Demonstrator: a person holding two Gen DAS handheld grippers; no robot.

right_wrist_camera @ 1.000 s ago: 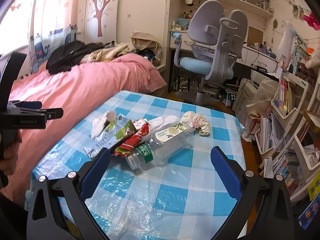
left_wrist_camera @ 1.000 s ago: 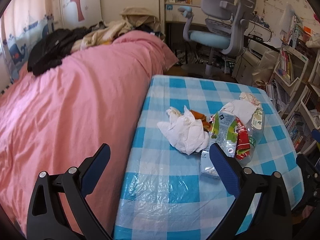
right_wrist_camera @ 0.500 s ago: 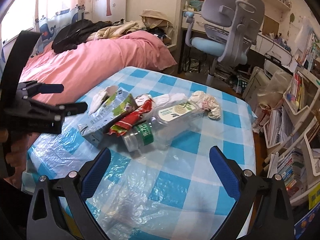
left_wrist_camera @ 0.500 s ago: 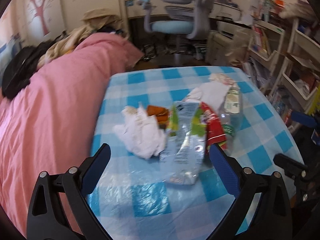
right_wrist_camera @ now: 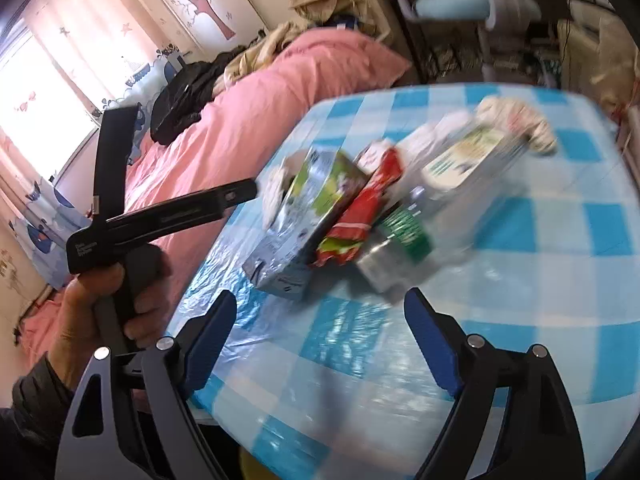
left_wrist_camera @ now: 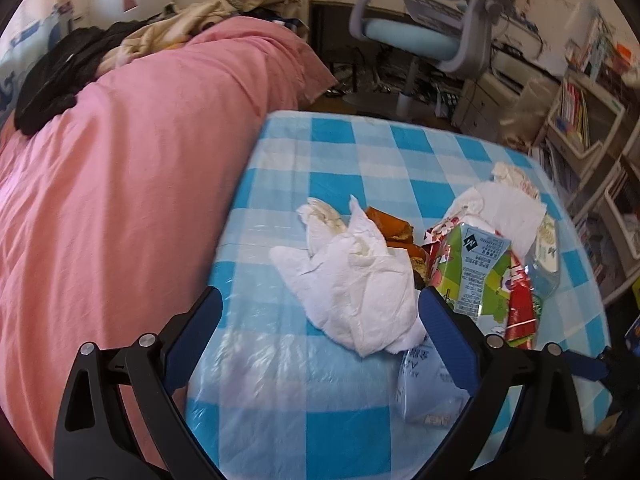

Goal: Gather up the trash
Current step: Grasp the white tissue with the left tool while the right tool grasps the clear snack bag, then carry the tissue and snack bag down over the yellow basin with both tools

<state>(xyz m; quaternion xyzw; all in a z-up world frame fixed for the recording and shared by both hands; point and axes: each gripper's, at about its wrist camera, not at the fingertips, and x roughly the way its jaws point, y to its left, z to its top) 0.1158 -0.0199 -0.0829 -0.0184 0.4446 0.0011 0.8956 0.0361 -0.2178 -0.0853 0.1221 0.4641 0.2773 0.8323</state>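
The trash sits in one loose heap toward the right part of the tabletop (left_wrist_camera: 360, 152), which wears a blue-and-white checked plastic cover. Nearest the left gripper (left_wrist_camera: 320, 320) lies a crumpled white tissue (left_wrist_camera: 356, 284), its near edge just beside the gripper's right finger. Behind it are some orange-brown food scraps (left_wrist_camera: 394, 226), and to the right a green-and-silver drink carton (left_wrist_camera: 474, 276), a red snack wrapper (left_wrist_camera: 518, 308) and a clear plastic bottle (left_wrist_camera: 546, 248) with a green label, all touching or overlapping. A second wad of paper (left_wrist_camera: 512, 178) sits at the far end of the heap.

Both grippers are spread wide and hold nothing. The right gripper (right_wrist_camera: 320, 340) hovers above the near tabletop edge with the carton (right_wrist_camera: 308, 204), wrapper (right_wrist_camera: 370, 204) and bottle (right_wrist_camera: 436, 200) ahead of it; that view is motion-blurred, so exactly how the pieces overlap is hard to read.

This looks like the approach step: nothing is gathered yet, and no bin or bag shows in either view. The left gripper seems best placed for the tissue. The next move calls for lowering so the fingers straddle the soft wad, then closing gently enough to bunch it without dragging the slippery plastic cover or knocking the carton beside it.
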